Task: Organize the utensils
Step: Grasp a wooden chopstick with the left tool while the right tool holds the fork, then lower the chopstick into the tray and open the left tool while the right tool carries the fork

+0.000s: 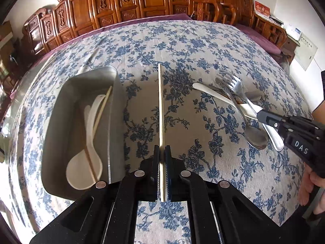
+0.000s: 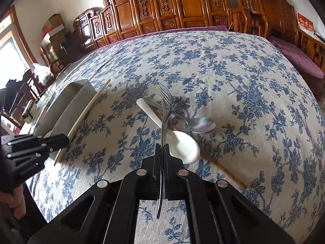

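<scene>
chopstick in your left gripper (image 1: 162,154): a pale wooden chopstick (image 1: 161,109) is pinched between the jaws, running straight out ahead of the fingers over the cloth; its rear end pokes back behind the pads.
fork in your right gripper (image 2: 162,150): a steel fork (image 2: 165,111) is clamped between the narrow jaws, tines up and forward, handle end sticking out behind the pads. it is raised above the pile below.
left jaws: nearly together, holding the chopstick.
right jaws: nearly together, holding the fork.
tray: a grey rectangular tray (image 1: 61,105) sits to the left of your left gripper. inside it lie a white ceramic spoon (image 1: 89,142) and a second chopstick (image 1: 99,122), laid across the spoon.
loose pile: under the fork, a white spoon (image 2: 182,142), a steel spoon (image 2: 201,124) and a brown chopstick (image 2: 219,164) lie crossed and touching one another on the cloth, well apart from the tray.
cross view: from the left wrist camera your right gripper (image 1: 262,114) comes in from the right edge with the fork above the pile; from the right wrist camera your left gripper (image 2: 66,140) sits just beside the tray's near wall.
surface: a white cloth with blue flowers (image 2: 233,71) covers the table.
background: carved wooden furniture (image 1: 126,4) lines the far side.
hands: part of your hand (image 1: 310,189) shows at the right edge on the gripper handle.
</scene>
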Available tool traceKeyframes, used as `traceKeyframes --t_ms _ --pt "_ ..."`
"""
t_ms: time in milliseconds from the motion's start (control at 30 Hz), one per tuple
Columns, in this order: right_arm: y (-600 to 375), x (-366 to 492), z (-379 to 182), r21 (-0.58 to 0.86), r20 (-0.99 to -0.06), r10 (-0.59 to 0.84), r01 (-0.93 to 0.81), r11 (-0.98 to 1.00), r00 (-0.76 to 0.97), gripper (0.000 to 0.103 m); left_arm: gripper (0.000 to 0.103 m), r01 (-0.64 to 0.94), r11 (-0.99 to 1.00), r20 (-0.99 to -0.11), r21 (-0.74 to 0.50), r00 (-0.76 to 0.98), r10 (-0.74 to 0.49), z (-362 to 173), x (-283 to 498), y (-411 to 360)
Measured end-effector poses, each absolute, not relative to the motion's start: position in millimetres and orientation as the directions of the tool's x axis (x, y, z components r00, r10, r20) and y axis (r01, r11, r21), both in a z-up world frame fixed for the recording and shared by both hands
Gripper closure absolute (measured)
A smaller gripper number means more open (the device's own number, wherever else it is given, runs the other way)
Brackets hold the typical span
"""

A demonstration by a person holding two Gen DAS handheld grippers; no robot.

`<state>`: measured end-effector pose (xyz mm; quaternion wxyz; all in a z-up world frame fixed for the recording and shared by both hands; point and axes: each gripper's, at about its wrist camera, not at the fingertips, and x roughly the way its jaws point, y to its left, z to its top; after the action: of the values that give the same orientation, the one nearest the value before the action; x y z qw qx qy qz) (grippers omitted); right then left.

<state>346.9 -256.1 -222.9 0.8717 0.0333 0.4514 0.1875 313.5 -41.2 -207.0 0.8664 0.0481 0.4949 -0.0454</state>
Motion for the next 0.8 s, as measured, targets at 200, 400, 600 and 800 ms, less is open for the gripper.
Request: traceKeyframes --t_ms 200,400,600,800 --pt "-244 334 -219 0.219 -0.770 0.367 -0.324 0.920 0.522 0.100 0.099 0.133 0.990 -0.851 0.039 0.524 -0.037 -192 304 -26" --pt "-233 322 -211 0.214 -0.763 0.377 -0.346 0.914 0.525 0.100 0.099 0.126 0.991 -0.844 0.034 0.536 -0.039 -179 296 -5" --pt "-222 311 -204 0.214 -0.755 0.389 -0.362 0.907 0.528 0.100 0.099 0.111 0.993 -0.841 0.030 0.541 -0.035 -173 292 19" --pt "-207 302 -195 0.219 -0.743 0.409 -0.385 0.896 0.529 0.100 0.099 0.087 0.996 -0.841 0.026 0.540 -0.026 -171 292 47"
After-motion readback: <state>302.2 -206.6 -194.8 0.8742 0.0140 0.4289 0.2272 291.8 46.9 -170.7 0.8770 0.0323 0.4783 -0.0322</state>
